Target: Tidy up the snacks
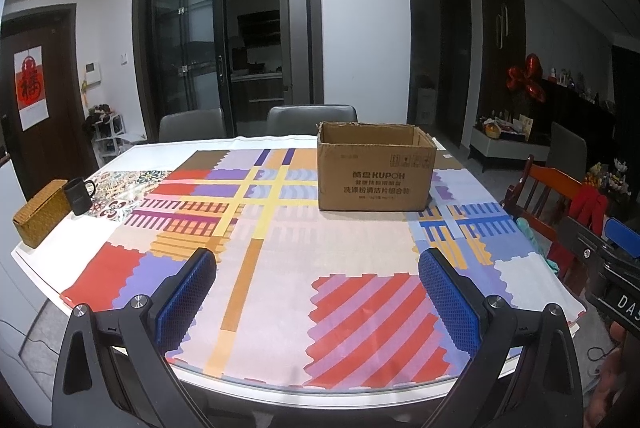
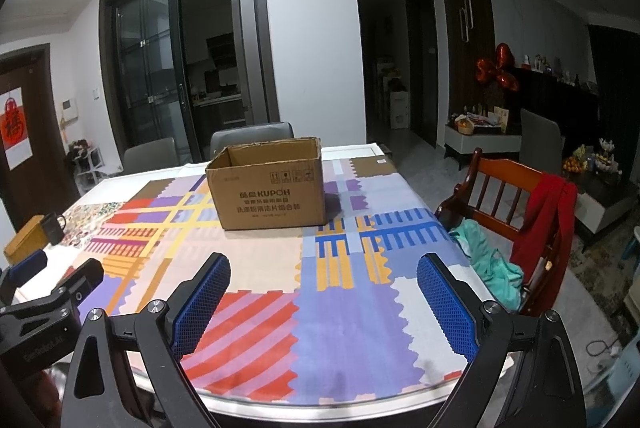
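Note:
An open brown cardboard box (image 1: 376, 167) stands on the far side of the table with the colourful patterned cloth (image 1: 280, 236); its inside is hidden from here. It also shows in the right wrist view (image 2: 270, 185). No snacks are in view. My left gripper (image 1: 318, 260) is open and empty, held above the table's near edge. My right gripper (image 2: 324, 266) is open and empty too, above the near right part of the table. The right gripper's body shows at the right edge of the left wrist view (image 1: 612, 268).
A woven brown box (image 1: 40, 211) and a black mug (image 1: 80, 193) stand at the table's left end. A wooden chair (image 2: 508, 199) with a red garment (image 2: 548, 228) and a teal cloth (image 2: 492, 264) stands at the right. Grey chairs (image 1: 312, 117) stand behind the table.

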{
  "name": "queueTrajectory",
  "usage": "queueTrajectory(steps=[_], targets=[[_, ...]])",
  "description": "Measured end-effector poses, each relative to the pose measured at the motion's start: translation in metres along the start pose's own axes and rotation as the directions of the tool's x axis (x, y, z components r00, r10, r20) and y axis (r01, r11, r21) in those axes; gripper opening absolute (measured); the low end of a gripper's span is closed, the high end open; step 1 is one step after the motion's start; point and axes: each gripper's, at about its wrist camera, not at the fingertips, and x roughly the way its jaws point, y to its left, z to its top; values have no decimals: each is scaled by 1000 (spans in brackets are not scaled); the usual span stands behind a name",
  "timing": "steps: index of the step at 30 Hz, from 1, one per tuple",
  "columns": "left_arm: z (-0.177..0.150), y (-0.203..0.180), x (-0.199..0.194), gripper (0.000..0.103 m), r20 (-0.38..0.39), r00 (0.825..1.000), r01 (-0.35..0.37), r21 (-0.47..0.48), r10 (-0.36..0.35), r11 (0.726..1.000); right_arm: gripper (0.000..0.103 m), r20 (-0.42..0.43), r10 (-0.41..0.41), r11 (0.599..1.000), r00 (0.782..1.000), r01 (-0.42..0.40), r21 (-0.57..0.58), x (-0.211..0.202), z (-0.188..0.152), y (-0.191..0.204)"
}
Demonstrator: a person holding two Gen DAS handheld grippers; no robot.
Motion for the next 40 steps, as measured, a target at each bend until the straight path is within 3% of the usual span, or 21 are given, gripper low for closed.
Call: queueTrajectory(steps=[40], targets=[[-3, 0, 3, 103, -7, 1000, 15, 18, -15, 1000, 96, 5, -5, 1000, 1000, 5, 4, -3, 1, 1]])
